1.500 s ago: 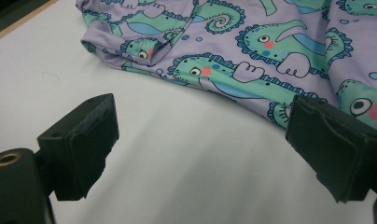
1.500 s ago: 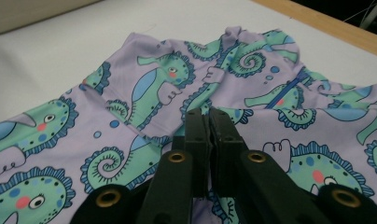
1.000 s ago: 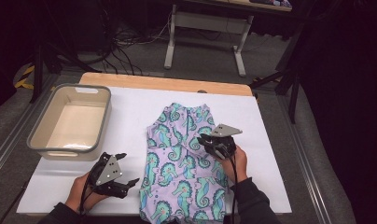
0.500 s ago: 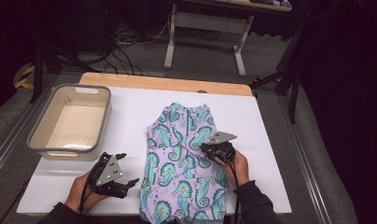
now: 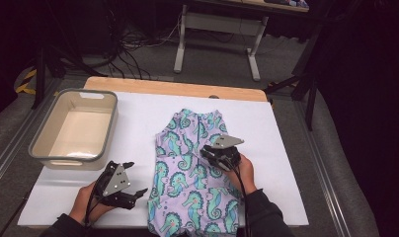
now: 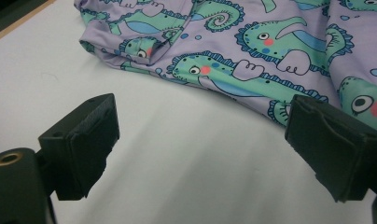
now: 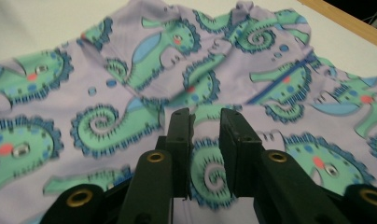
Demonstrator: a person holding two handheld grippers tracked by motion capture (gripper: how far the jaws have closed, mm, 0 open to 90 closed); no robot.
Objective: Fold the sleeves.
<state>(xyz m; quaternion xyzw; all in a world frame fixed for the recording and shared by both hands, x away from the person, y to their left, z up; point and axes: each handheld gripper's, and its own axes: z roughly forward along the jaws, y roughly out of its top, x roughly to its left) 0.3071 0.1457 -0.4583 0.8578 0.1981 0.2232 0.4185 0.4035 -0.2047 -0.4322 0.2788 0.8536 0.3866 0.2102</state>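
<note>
- Two tools are seen at the seahorse-print garment (image 5: 192, 173), which lies flat on the white tabletop (image 5: 281, 133), well right of the grey tub (image 5: 74, 133).
- Bare tabletop is left between tub and garment, and to the garment's right.
- Left tool (image 5: 130, 183), just off the garment's left edge, is held with jaws wide apart, nothing between them.
- Right tool (image 7: 206, 116) sits over the garment's middle; its jaws, slightly parted, have just been opening, and no fold is seen pinched.
- Compared with a second ago, the right tool is found lower on the garment, nearer the person.
</note>
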